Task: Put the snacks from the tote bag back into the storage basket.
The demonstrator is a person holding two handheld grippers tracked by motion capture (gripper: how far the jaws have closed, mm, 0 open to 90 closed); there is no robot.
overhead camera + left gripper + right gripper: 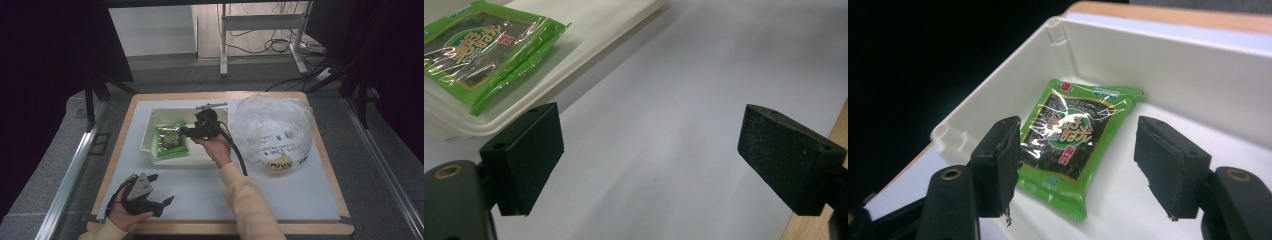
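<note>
The right tool (1075, 165) hangs wide open above the green packet (1075, 142) in the white tray (1168, 65). The left tool (651, 155) is wide open too, over the desk (684, 100).

Packet (172, 140) in the tray (150, 131), on the tray's left half. Tray on the mat (300, 195), toward the back. Bag (274, 131) just right of the tray. Right gripper (186, 131) over the tray, beside the packet. Left gripper (161, 189) near the front edge, in front of the tray. Mat on the table (225, 228).
</note>
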